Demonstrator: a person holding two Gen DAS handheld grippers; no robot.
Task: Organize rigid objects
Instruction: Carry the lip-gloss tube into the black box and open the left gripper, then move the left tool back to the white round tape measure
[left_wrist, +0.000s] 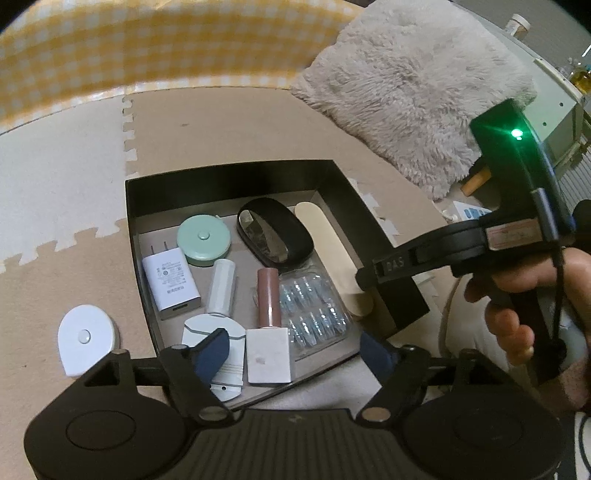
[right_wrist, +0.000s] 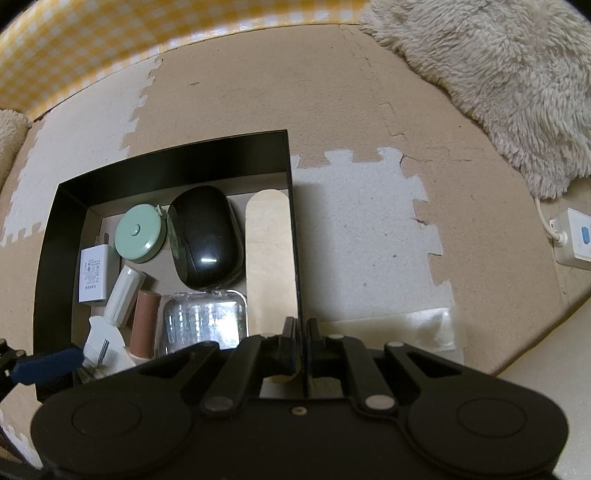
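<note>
Looking down through both wrist cameras, I see the foam puzzle mat (right_wrist: 351, 92) filling most of each view, with a shaggy grey rug (right_wrist: 498, 74) at the far right and a yellow checked fabric (left_wrist: 147, 48) cut off along the top. The black box (left_wrist: 229, 177) sits on the mat. My right gripper (right_wrist: 302, 334) is closed on its right wall, the thin black edge pinched between the fingers; its body hides the box's near corner. My left gripper (left_wrist: 291, 354) hangs spread wide over the near rim, holding nothing, its blue pads (left_wrist: 212, 354) covering part of a white comb-like piece I cannot identify.

Inside the box lie a black computer mouse (left_wrist: 275, 230), a pale wooden stick (right_wrist: 267, 251) along the right wall, a clear blister pack (left_wrist: 314, 306), a white USB charger (left_wrist: 171, 282), a mint tape measure (left_wrist: 203, 240), a nail polish bottle (left_wrist: 269, 328), and a white tube (left_wrist: 222, 286). A white tape measure (left_wrist: 86, 338) rests on the mat just left of the box. A power strip (right_wrist: 576, 240) is clipped at the right edge.
</note>
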